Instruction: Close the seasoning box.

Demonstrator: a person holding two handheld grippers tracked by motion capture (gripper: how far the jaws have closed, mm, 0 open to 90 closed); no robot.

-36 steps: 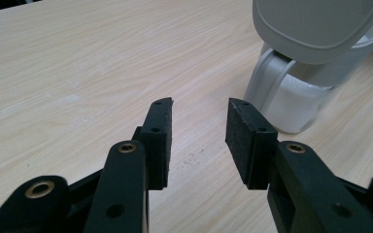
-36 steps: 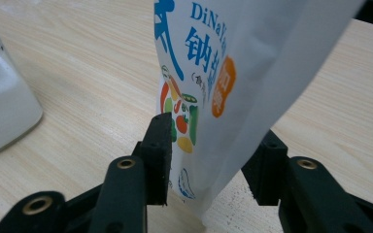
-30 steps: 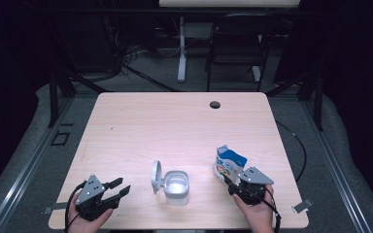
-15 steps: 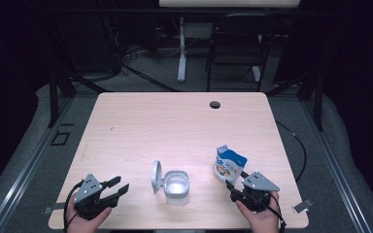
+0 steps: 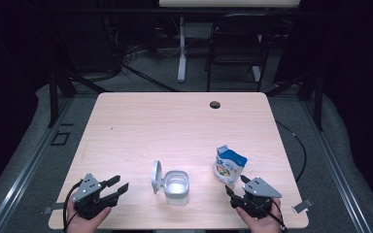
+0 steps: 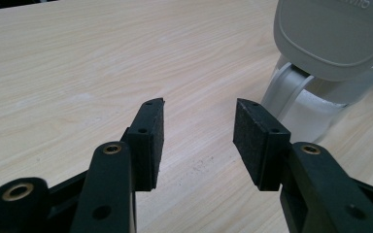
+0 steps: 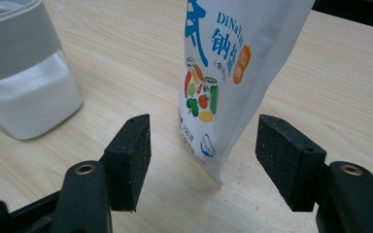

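Observation:
A clear container [image 5: 177, 187] with white contents stands near the table's front edge, its grey lid [image 5: 156, 175] flipped up on its left. A blue-and-white printed pouch [image 5: 229, 165] stands upright to its right. My left gripper [image 5: 118, 184] rests left of the container, open, with bare tabletop between its pads; its jaws have just been opening. In the left gripper view [image 6: 199, 121] the lid [image 6: 335, 34] and container [image 6: 315, 107] sit ahead to the right. My right gripper [image 5: 235, 185] is open just short of the pouch. Its jaws have just been opening, and the pouch [image 7: 233, 63] stands free ahead of the gap [image 7: 204, 141].
The wooden table [image 5: 175, 126] has a dark cable hole [image 5: 215, 104] near its far edge. Both hands sit at the near edge. The container [image 7: 24, 73] shows at the left of the right gripper view. A chair and stand legs are on the floor beyond.
My right gripper has drawn back from the pouch toward the near edge and its jaws have widened. The pouch now stands by itself. My left gripper's jaws have widened slightly in place.

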